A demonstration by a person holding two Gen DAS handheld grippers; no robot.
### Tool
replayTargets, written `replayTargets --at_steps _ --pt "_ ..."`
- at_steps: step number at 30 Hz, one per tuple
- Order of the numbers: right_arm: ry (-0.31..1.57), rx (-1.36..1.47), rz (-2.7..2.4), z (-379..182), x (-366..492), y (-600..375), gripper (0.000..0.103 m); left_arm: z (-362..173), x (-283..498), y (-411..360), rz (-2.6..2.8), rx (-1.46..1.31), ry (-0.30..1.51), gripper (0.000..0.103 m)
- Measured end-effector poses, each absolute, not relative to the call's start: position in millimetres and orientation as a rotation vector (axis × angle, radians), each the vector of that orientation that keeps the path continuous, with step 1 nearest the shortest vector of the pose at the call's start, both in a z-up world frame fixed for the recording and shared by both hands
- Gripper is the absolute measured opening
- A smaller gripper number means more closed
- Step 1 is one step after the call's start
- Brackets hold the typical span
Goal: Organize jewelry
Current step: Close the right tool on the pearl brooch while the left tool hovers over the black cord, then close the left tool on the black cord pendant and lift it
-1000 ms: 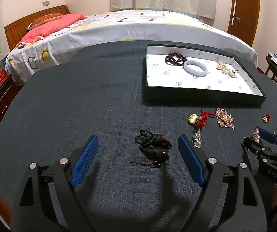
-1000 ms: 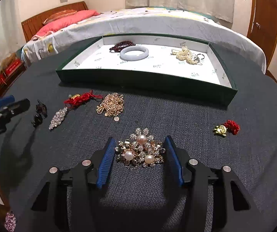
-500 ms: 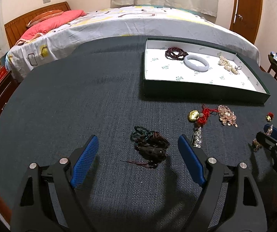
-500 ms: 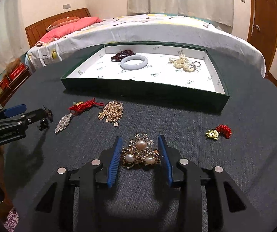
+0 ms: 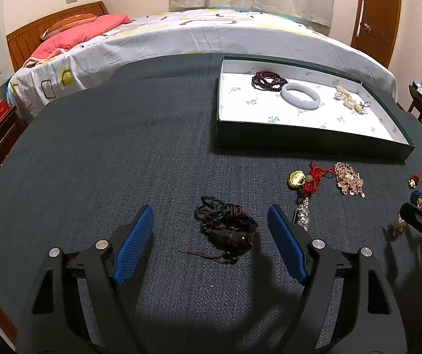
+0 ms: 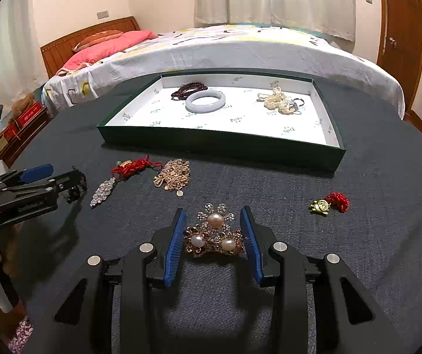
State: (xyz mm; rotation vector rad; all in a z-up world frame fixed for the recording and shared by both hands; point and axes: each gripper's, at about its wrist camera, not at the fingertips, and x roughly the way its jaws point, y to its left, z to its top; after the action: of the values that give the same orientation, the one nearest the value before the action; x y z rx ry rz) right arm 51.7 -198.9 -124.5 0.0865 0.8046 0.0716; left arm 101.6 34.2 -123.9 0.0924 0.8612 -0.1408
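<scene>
My right gripper (image 6: 213,240) is shut on a gold pearl brooch (image 6: 214,239) and holds it above the dark table; the brooch also shows in the left wrist view (image 5: 399,224). My left gripper (image 5: 210,237) is open, its blue pads either side of a dark cord bracelet bundle (image 5: 225,226) on the table. The green tray (image 6: 219,145) at the back holds a dark red bead bracelet (image 6: 187,90), a pale bangle (image 6: 205,102) and a pearl string (image 6: 278,103).
On the table lie a red knot charm with gold bell (image 6: 133,165), a crystal drop (image 6: 102,191), a gold filigree piece (image 6: 174,174) and a small gold and red charm (image 6: 330,203). A bed (image 6: 240,47) stands behind the table.
The right gripper closed on the pearl brooch and lifted it off the table. The left gripper stayed open around the dark cord bundle.
</scene>
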Motion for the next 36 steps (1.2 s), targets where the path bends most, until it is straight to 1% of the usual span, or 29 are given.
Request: replayTargets --at_steps 3,5,10,12,13,14,23,24,25,26,36 --pt "0.804 0.089 0.073 -124.1 51.1 -199.3 0.038 -128.1 103.2 34.0 -0.144 0.103 0.88 0.057" --pt "0.803 0.09 0.073 -123.9 51.0 -199.1 0.038 -131.3 103.9 34.3 -0.155 0.097 0.896 0.052" --pt "0.805 0.097 0.076 -123.3 50.3 -199.5 0.038 -130.9 103.2 32.4 -0.181 0.101 0.895 0.044" --pt "0.806 0.101 0.078 -123.5 50.1 -199.3 0.038 -131.2 102.3 30.7 -0.2 0.104 0.894 0.035" --pt "0.806 0.103 0.079 -123.5 50.4 -200.1 0.038 -131.1 101.8 29.6 -0.211 0.107 0.895 0.033" --pt "0.807 0.105 0.08 -123.5 50.4 -200.4 0.038 -131.5 101.5 28.9 -0.218 0.108 0.896 0.028" --pt "0.802 0.109 0.082 -121.9 50.3 -202.0 0.038 -129.8 99.8 32.9 -0.265 0.073 0.919 0.027" --pt "0.802 0.109 0.082 -121.9 50.3 -202.2 0.038 -129.1 99.7 33.0 -0.266 0.068 0.918 0.018" --pt "0.801 0.109 0.081 -121.8 50.3 -202.2 0.038 -127.7 99.3 32.3 -0.268 0.076 0.909 0.004" --pt "0.8 0.11 0.081 -121.6 50.3 -202.3 0.038 -126.3 99.3 32.2 -0.295 0.068 0.909 0.001" --pt "0.799 0.113 0.083 -120.8 50.2 -202.9 0.038 -122.8 99.2 31.2 -0.282 0.071 0.899 0.001"
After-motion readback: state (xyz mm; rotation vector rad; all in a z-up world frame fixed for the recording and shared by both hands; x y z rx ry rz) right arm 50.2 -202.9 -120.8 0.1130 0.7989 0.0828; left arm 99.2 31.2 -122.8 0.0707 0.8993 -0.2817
